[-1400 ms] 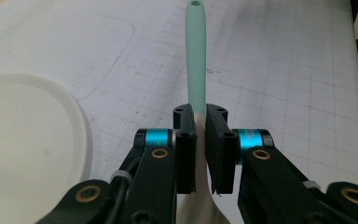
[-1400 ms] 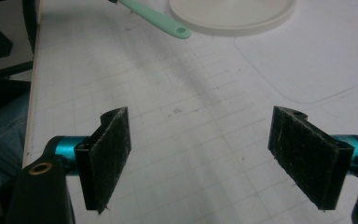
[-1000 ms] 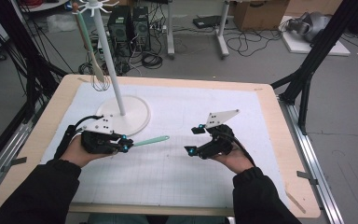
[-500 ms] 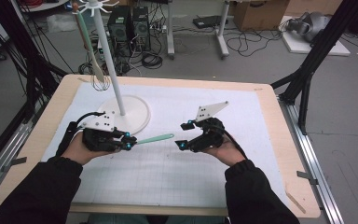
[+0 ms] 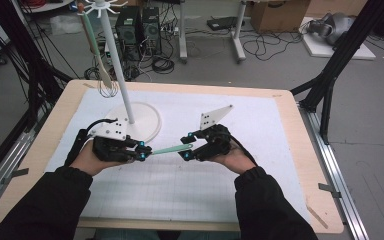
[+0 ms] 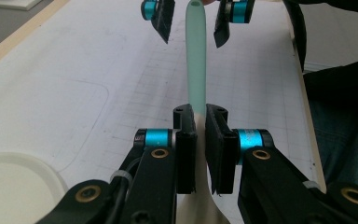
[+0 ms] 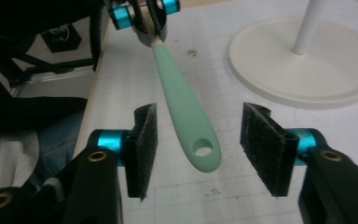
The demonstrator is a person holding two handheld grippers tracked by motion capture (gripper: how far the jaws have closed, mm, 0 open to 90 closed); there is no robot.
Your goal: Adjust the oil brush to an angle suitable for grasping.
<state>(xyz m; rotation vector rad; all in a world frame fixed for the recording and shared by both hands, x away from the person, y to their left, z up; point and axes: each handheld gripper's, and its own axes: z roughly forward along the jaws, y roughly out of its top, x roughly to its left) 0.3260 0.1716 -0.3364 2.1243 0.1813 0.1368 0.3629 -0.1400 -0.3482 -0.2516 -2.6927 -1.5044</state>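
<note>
Right then, the left gripper (image 5: 142, 151) was pinching a spatula (image 5: 172, 148) with a mint green handle. Its two black jaws were pressed tight on the pale neck of the spatula (image 6: 196, 70), close to where the green part began. The spatula was held up off the white mat (image 5: 190, 190), and it pointed across toward the other hand.

The right gripper (image 5: 186, 146) had its jaws spread wide apart. The round end of the handle (image 7: 186, 121), the end with the small hole in it, sat between the two jaws. In the right gripper view there was a gap on each side, so the pads (image 7: 142, 144) were not touching the handle.

In the left gripper view, the right gripper (image 6: 193, 21) showed at the top, with one jaw on each side of the handle tip.

Both hands were over the middle of the mat, close to each other. A white stand (image 5: 135, 120) with a round base and a tall pole stood on the mat just behind the left hand (image 5: 87, 157). Another long tool (image 5: 96, 47) hung from the top of the stand.
</note>
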